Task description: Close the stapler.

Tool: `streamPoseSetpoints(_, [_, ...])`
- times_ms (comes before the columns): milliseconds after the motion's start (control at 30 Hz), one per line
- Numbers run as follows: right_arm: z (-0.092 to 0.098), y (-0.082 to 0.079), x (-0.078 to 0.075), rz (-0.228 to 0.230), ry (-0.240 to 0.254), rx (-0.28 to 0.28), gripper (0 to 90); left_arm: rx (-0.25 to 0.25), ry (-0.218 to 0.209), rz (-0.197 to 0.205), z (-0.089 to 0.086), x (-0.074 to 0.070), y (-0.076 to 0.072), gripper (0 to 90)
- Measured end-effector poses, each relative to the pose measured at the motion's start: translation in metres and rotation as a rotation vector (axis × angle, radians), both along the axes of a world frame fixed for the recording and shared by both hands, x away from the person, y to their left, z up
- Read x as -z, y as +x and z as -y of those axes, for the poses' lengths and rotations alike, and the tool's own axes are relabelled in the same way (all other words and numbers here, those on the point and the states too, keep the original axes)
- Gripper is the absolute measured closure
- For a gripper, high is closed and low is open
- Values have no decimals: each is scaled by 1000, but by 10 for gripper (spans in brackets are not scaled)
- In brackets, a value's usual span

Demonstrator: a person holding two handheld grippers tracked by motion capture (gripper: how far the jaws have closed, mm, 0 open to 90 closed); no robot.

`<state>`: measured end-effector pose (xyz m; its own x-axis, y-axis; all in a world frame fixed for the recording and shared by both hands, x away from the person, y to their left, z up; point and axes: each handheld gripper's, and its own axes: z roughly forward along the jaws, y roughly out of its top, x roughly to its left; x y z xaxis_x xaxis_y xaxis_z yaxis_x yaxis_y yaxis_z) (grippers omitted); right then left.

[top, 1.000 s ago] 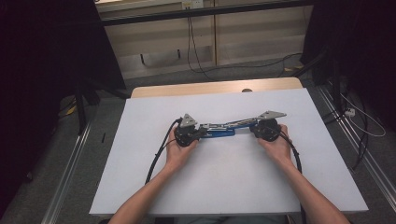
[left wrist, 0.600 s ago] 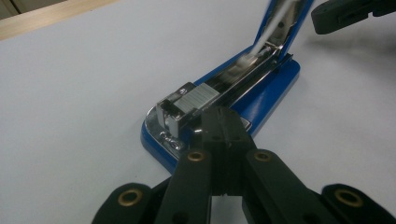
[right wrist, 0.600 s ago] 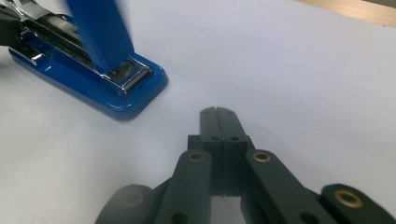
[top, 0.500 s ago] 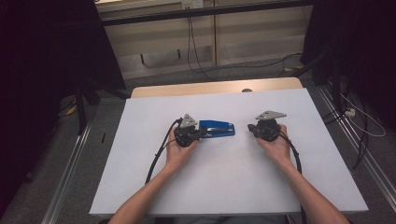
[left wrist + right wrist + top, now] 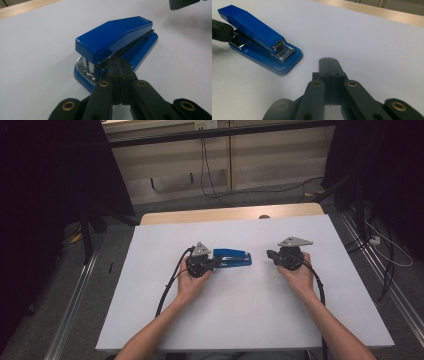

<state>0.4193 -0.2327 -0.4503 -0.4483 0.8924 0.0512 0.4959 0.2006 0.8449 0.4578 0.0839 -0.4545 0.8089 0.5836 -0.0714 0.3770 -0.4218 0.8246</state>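
A blue stapler [image 5: 232,257] lies flat on the white tabletop [image 5: 250,320], a little left of centre. My left gripper [image 5: 216,262] is shut, its tips touching the stapler's hinged rear end with nothing between the jaws. In the left gripper view the closed jaws [image 5: 119,62] butt against the stapler [image 5: 117,35]. My right gripper [image 5: 270,254] is shut too and rests on the table to the right of the stapler, a gap apart and pointing at it. The right gripper view has its closed tips [image 5: 328,60] short of the stapler's front [image 5: 257,30].
A wooden strip [image 5: 230,214] runs along the table's far edge. Black cables [image 5: 167,290] trail from both grippers toward the near edge. Metal rails [image 5: 75,310] flank the table, and loose cables [image 5: 390,255] lie on the floor at the right.
A second ago something pale bridged the space between the stapler and my right gripper; that gap now lies bare. Both hands have kept their places.
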Motion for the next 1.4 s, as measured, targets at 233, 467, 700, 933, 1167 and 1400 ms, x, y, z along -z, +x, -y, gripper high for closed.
streamPoseSetpoints(233, [1,-2,1,-1,18,-1,858,16,-10,-11,3,-3,-4,869])
streamPoseSetpoints(467, [2,-6,-2,19,55,-25,812,14,-28,-22,1,-4,-5,853])
streamPoseSetpoints(700, [1,-7,-3,8,67,-38,676,10,-18,35,-2,-9,-12,720])
streamPoseSetpoints(933, [0,-9,-7,18,81,-26,437,23,-23,44,-2,-9,-18,588])
streamPoseSetpoints(1167, [-7,-13,-9,14,85,-12,164,-19,-40,40,-5,-12,-24,364])
streamPoseSetpoints(1400, [-8,-17,-14,35,98,5,53,-71,-35,12,-14,-13,-22,128])
